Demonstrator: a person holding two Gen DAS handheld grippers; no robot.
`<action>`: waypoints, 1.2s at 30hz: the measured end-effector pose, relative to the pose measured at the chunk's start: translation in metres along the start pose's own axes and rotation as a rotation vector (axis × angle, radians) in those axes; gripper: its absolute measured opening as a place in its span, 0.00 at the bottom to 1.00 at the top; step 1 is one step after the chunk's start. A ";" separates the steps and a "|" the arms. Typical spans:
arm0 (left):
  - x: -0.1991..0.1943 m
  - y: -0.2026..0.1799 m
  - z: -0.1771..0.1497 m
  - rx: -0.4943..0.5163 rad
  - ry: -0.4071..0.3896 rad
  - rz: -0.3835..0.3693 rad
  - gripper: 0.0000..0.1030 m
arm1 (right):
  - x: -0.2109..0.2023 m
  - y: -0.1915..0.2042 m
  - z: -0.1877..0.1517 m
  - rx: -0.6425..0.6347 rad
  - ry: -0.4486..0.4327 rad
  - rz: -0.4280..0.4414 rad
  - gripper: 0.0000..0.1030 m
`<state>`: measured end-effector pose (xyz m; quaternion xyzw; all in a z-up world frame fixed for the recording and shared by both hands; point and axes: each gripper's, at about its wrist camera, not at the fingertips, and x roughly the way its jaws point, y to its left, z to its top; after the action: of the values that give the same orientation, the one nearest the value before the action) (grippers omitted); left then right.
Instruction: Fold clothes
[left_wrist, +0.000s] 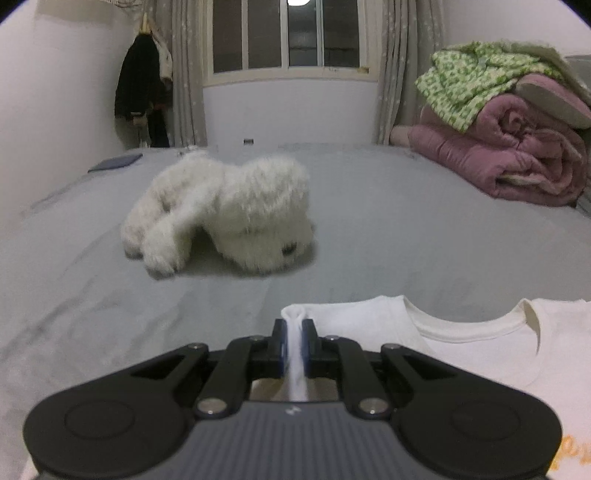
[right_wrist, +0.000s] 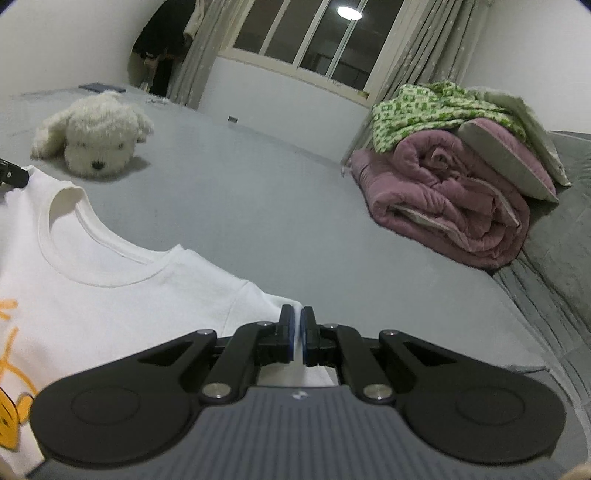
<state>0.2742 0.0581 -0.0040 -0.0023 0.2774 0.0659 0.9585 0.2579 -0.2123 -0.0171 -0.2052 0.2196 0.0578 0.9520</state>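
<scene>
On a grey bed (left_wrist: 369, 229), a white stuffed dog (left_wrist: 225, 210) lies face down at the left, well apart from the work in hand. Nearer, the left hand-held gripper (left_wrist: 293, 334) is clenched on one shoulder of a white T-shirt (right_wrist: 110, 288) with an orange print, a pinch of cloth bunched between its pads. The shirt hangs spread between the two tools, collar towards the window (left_wrist: 286, 35), its front facing up. At its other shoulder the right hand-held gripper (right_wrist: 297, 326) is likewise clamped on the fabric. To the right, a rolled pink quilt (right_wrist: 450, 206) topped with a green patterned cloth (right_wrist: 428, 107) sits clear. No fold is visible yet: the job appears to be at its start, with the shirt being laid out flat and every fold left to make.
</scene>
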 end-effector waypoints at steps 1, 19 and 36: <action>0.004 0.000 -0.003 -0.001 0.008 0.001 0.08 | 0.002 0.001 -0.002 0.000 0.008 0.003 0.04; -0.004 -0.005 -0.010 -0.016 0.080 -0.050 0.43 | -0.002 0.001 -0.002 0.095 0.091 0.037 0.34; -0.106 -0.003 -0.022 -0.043 0.118 -0.126 0.53 | -0.094 -0.008 0.013 0.287 0.068 0.068 0.42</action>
<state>0.1746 0.0411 0.0339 -0.0443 0.3311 0.0112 0.9425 0.1804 -0.2163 0.0375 -0.0614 0.2647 0.0510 0.9610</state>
